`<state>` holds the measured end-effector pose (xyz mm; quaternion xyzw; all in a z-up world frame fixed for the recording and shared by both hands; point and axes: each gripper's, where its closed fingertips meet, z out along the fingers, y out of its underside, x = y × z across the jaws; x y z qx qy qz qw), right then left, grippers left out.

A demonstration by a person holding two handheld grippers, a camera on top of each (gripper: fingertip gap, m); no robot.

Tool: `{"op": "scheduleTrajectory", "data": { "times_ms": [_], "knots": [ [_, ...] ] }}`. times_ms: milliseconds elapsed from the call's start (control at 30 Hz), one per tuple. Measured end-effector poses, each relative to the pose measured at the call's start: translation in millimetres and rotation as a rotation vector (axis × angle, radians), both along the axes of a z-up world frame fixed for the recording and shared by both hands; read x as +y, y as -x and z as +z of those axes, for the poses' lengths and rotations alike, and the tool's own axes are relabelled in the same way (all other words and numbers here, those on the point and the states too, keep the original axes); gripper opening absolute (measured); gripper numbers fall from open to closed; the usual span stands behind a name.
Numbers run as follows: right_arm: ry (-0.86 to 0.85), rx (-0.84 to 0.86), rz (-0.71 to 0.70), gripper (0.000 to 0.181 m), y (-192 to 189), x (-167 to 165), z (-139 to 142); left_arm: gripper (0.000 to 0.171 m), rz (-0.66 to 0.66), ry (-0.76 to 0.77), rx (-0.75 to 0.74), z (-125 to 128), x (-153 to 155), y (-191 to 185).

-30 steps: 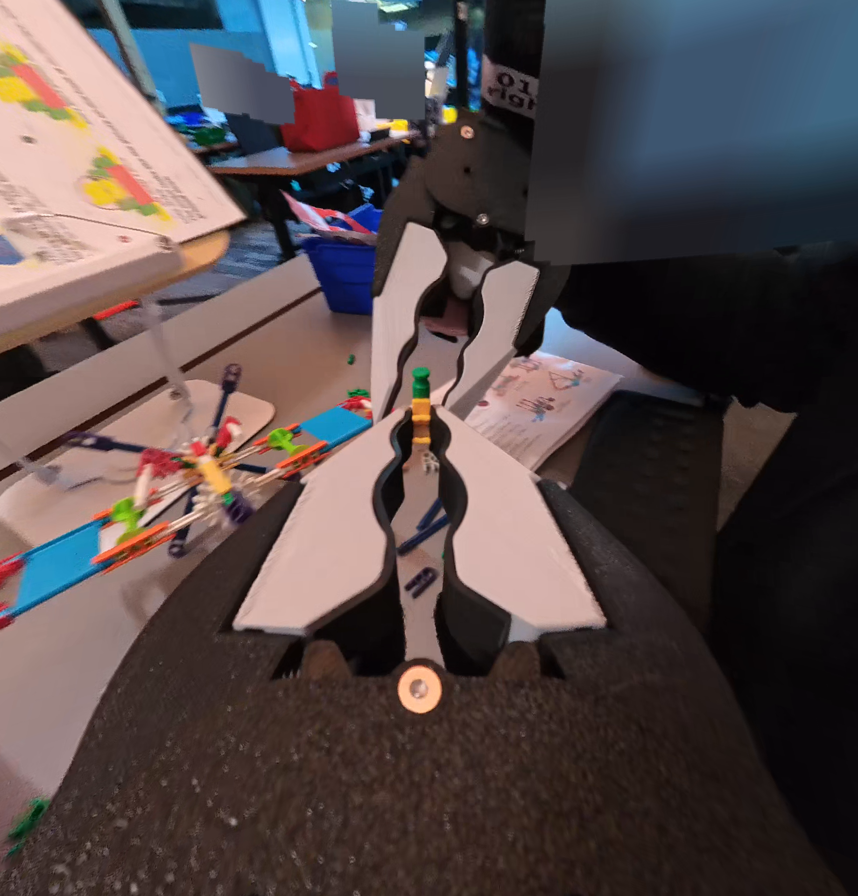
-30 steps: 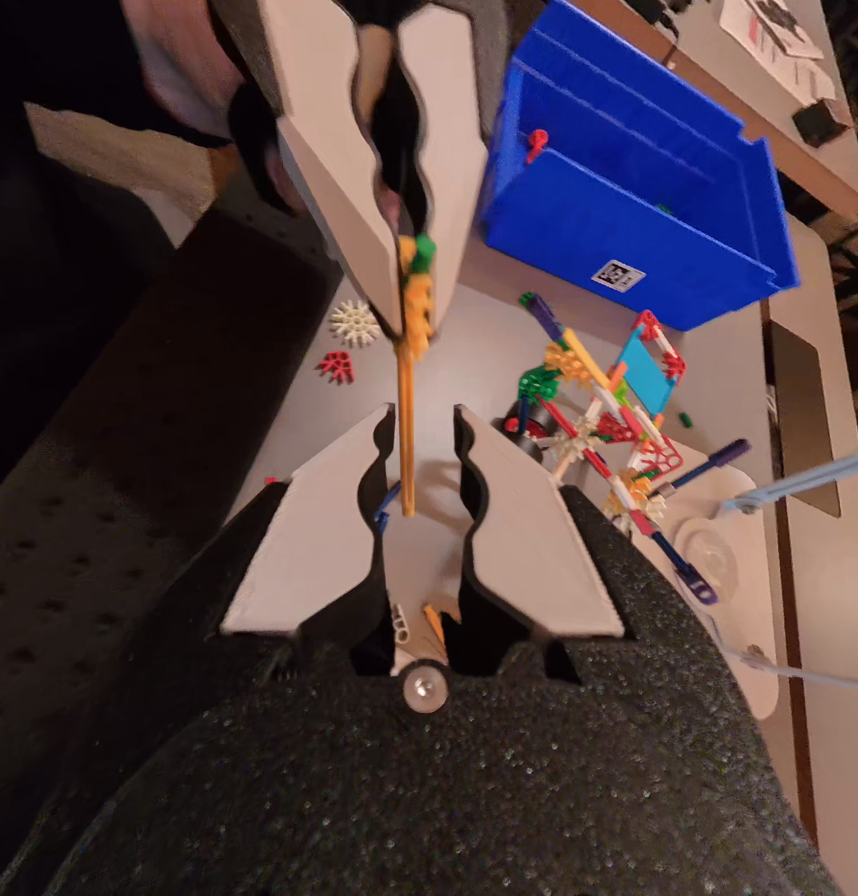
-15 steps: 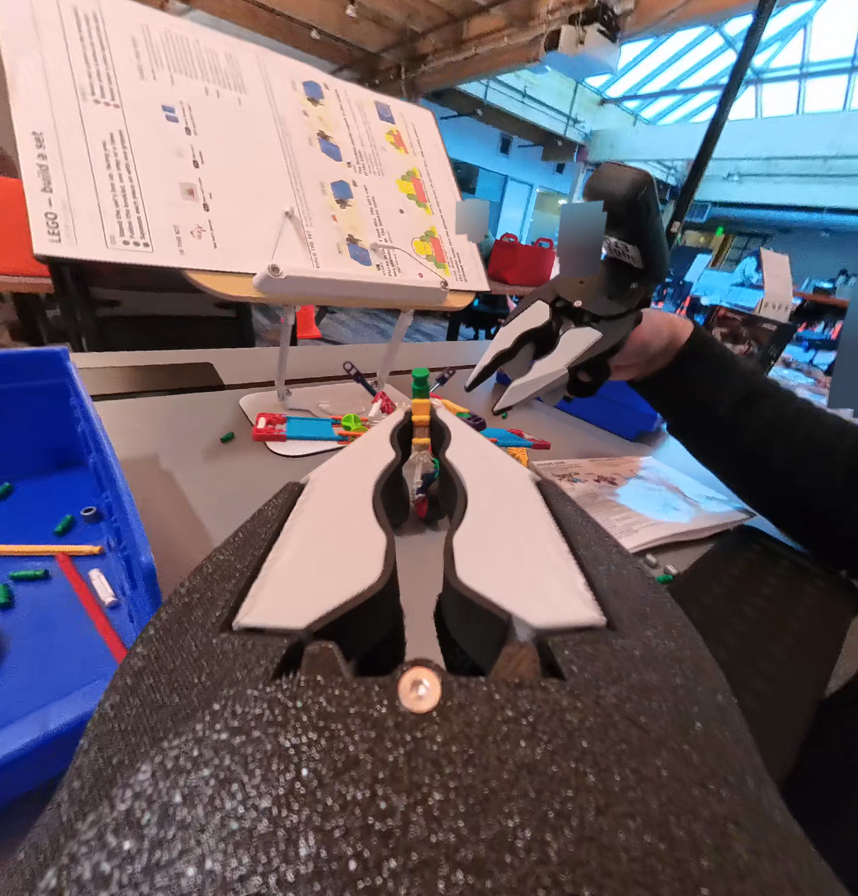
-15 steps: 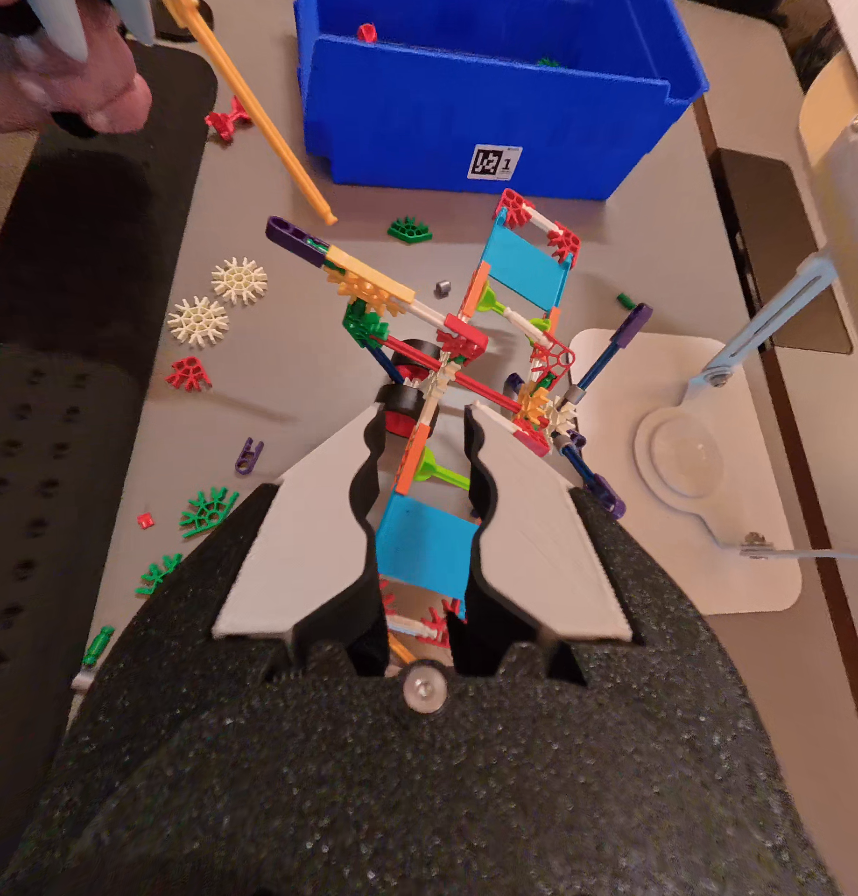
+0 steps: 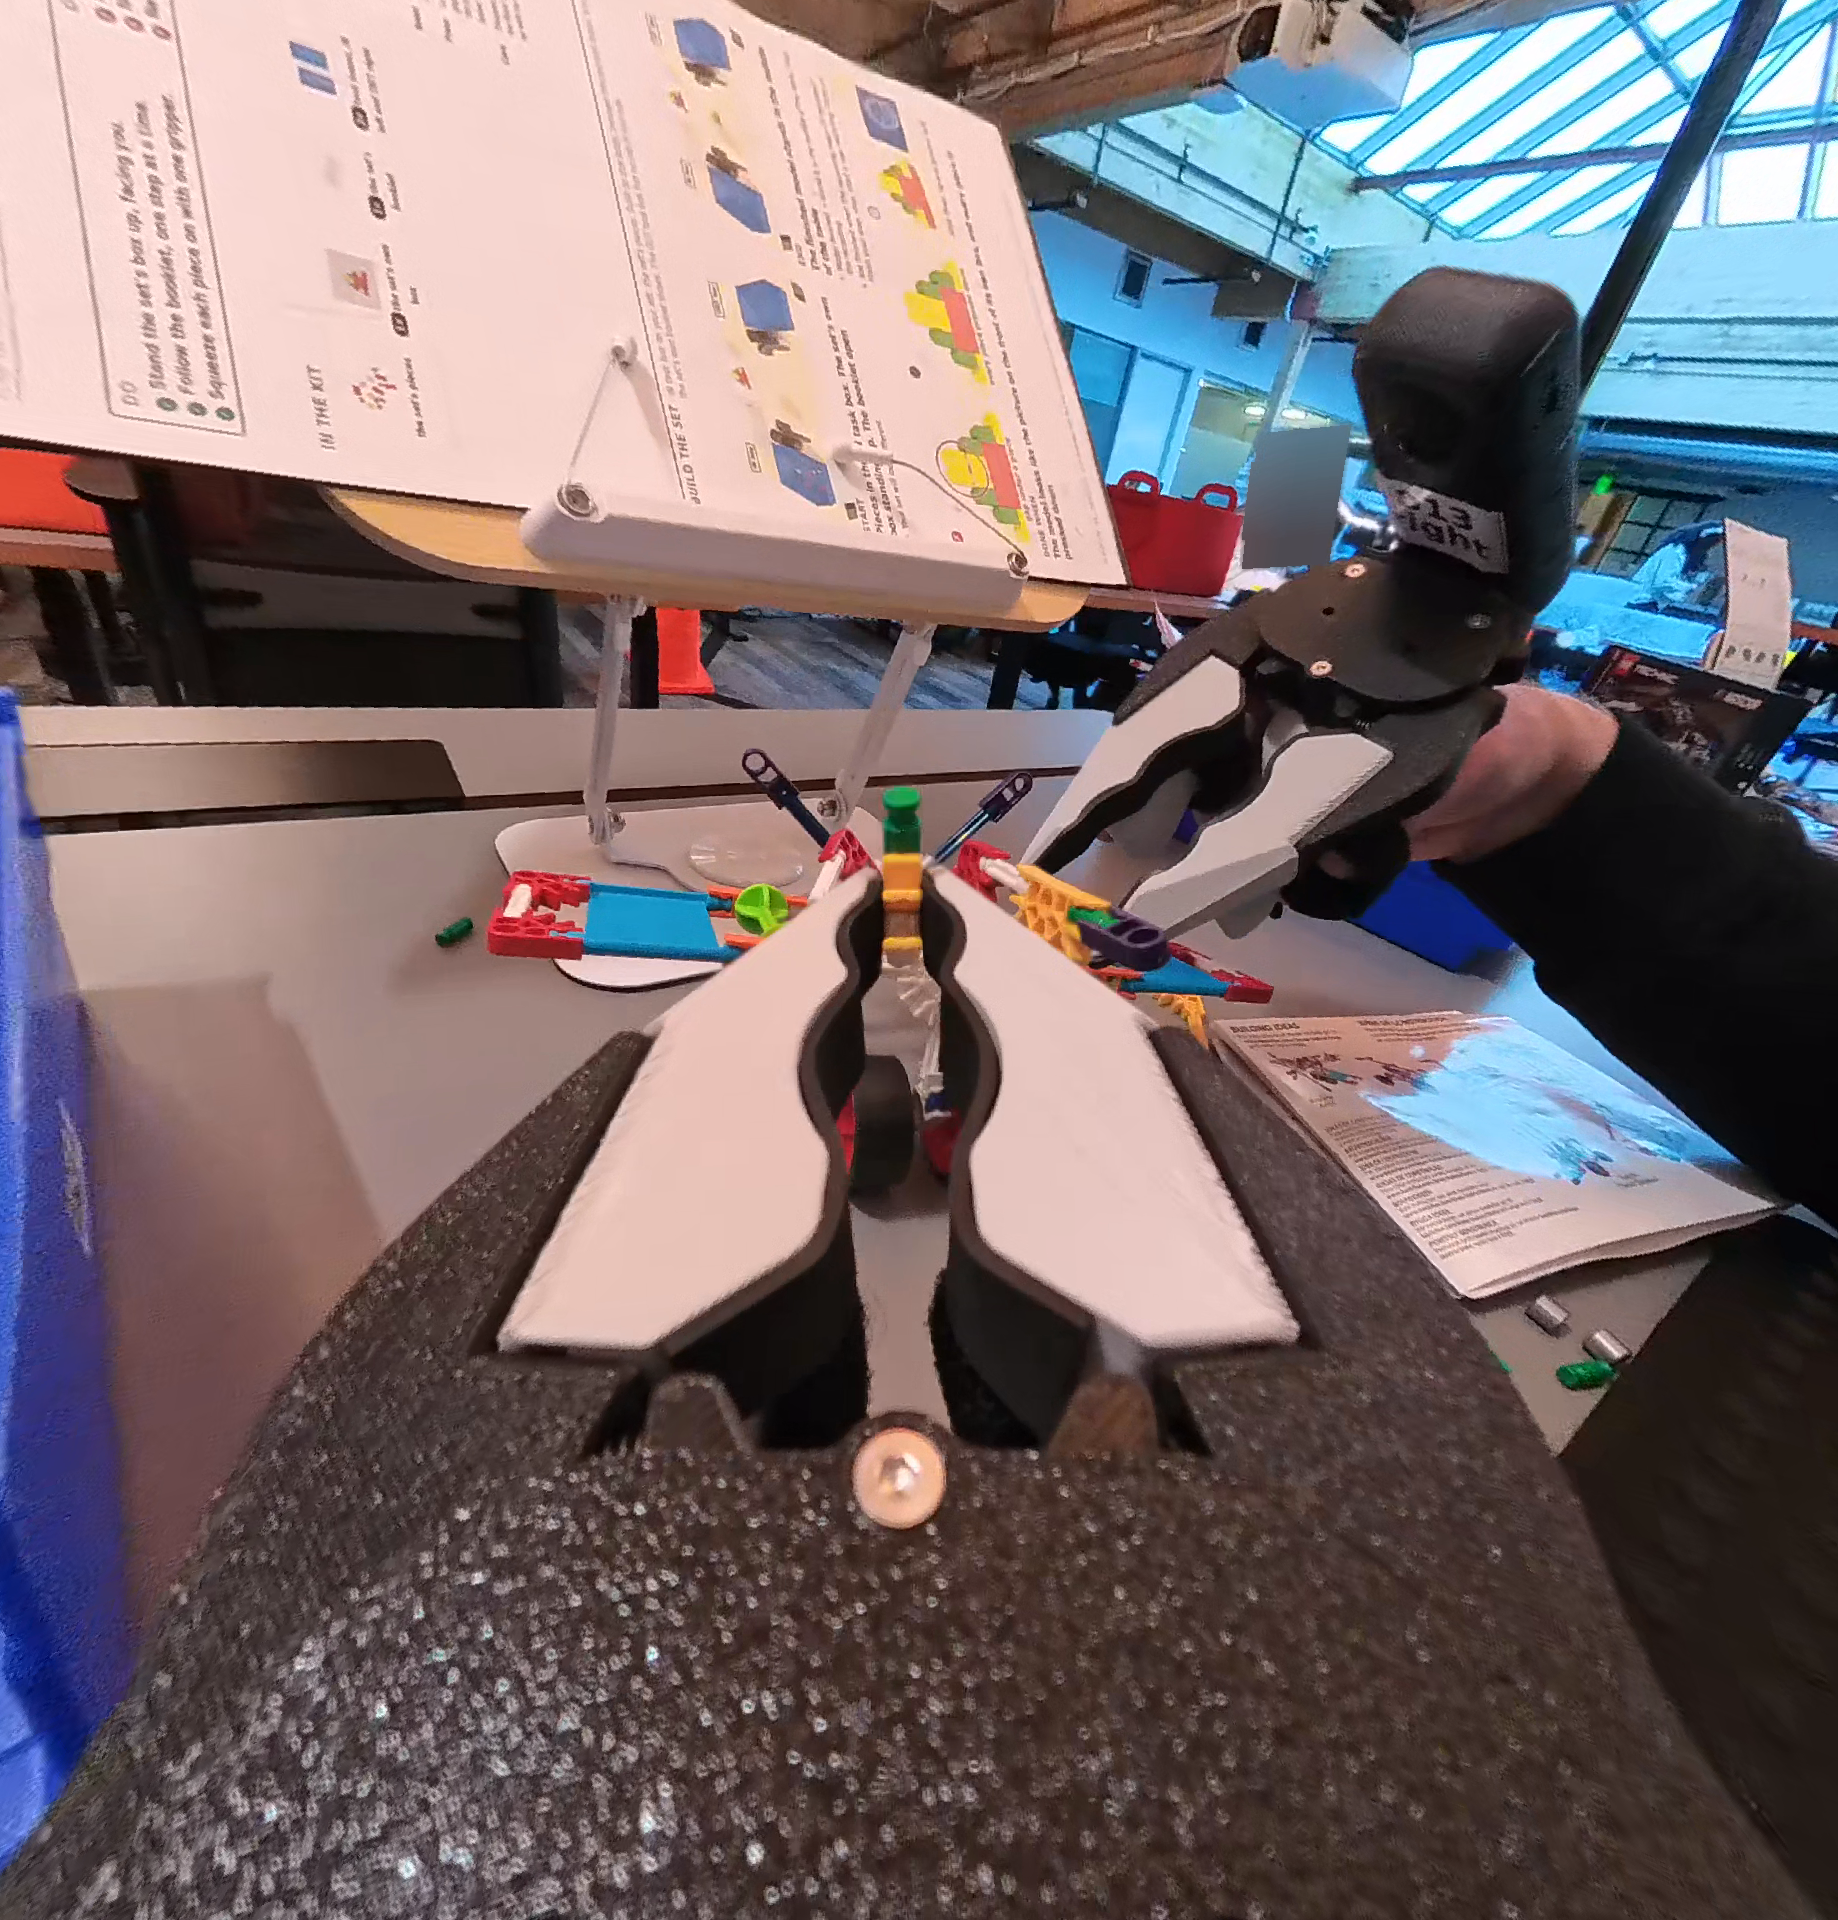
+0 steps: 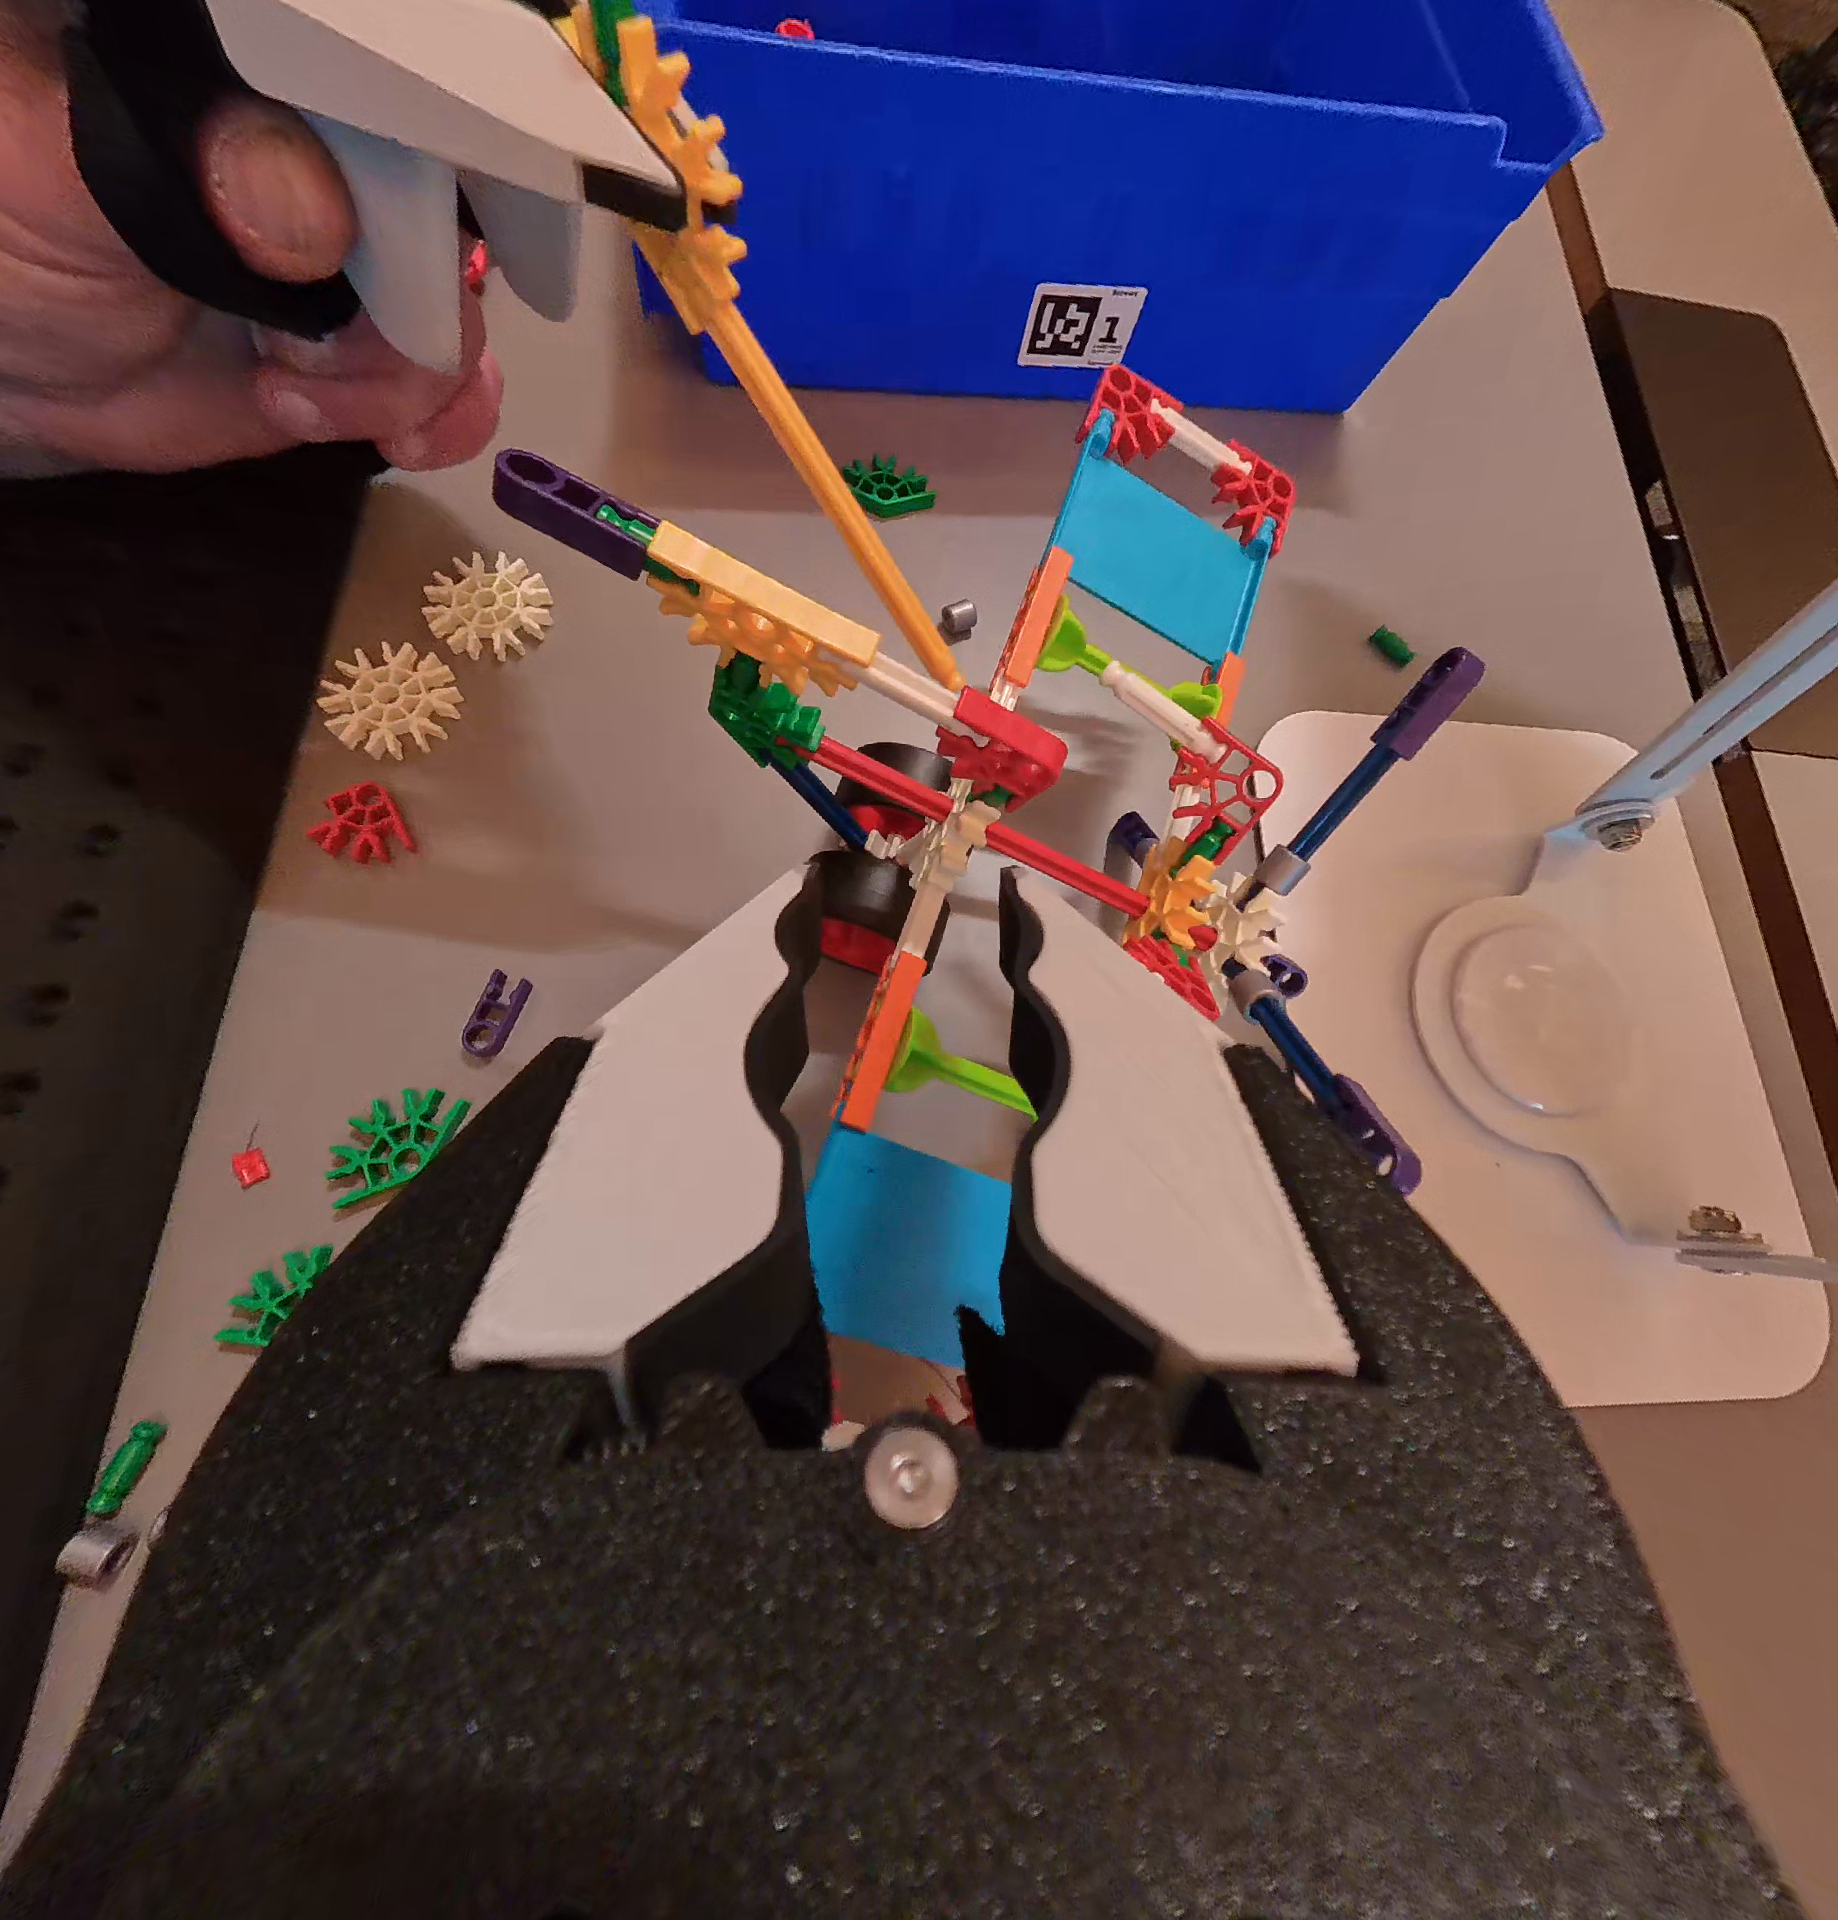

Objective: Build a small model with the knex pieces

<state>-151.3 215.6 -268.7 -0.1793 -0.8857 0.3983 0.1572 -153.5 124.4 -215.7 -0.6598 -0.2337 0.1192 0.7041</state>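
Fingers of left gripper pinch yellow rod; right gripper gapes over model.

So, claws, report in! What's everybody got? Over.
Left gripper shut on yellow rod, tip at the model's red hub. Right gripper open, empty, above the model. Loose connectors on table.

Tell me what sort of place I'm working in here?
Likely a shared workshop or lab hall: grey worktable with a rod-and-connector toy model, blue plastic parts bin, instruction sheet on a stand, more tables under skylights.
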Motion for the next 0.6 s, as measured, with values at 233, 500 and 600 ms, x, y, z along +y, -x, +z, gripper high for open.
{"op": "scheduleTrajectory", "data": {
  "times_ms": [233, 500, 600],
  "knots": [
    [-0.013, -0.002, 0.006, 0.036, -2.2, 1.7, -0.4, 0.005, 0.006, 0.006, 0.008, -2.9, 7.7, 1.0],
    [0.006, -0.007, 0.016, 0.039, -4.5, 1.5, 3.4, 0.005, 0.031, 0.028, 0.041, -4.6, 9.2, 2.9],
    [0.021, -0.01, 0.018, 0.039, -5.2, 2.3, 6.6, 0.005, 0.021, 0.004, 0.048, -2.2, 8.6, 1.2]
  ]
}}
